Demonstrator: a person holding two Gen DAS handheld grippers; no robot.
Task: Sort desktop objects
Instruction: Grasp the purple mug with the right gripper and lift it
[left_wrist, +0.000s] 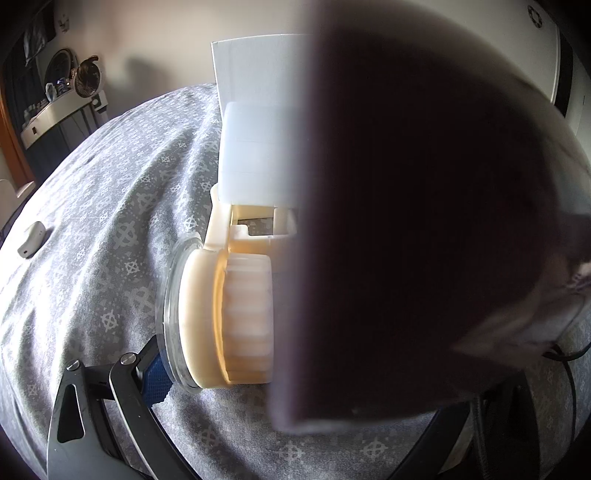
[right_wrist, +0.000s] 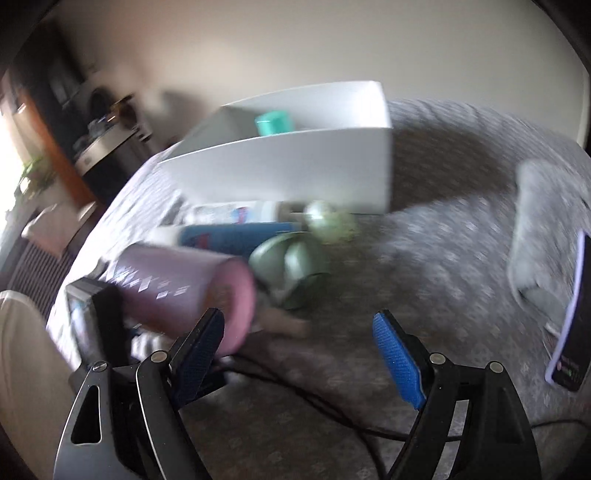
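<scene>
A grey cloth with pale cross-in-circle marks (left_wrist: 110, 206) covers the surface before a beige wall; no label is legible. The right gripper (right_wrist: 299, 354) stands spread and empty. At its eleven o'clock a pink cylinder (right_wrist: 184, 288) lies sideways, long axis running nine to three; a white box (right_wrist: 295, 166) sits at twelve. The left gripper (left_wrist: 258, 365) is half hidden, so I cannot tell its state.
</scene>
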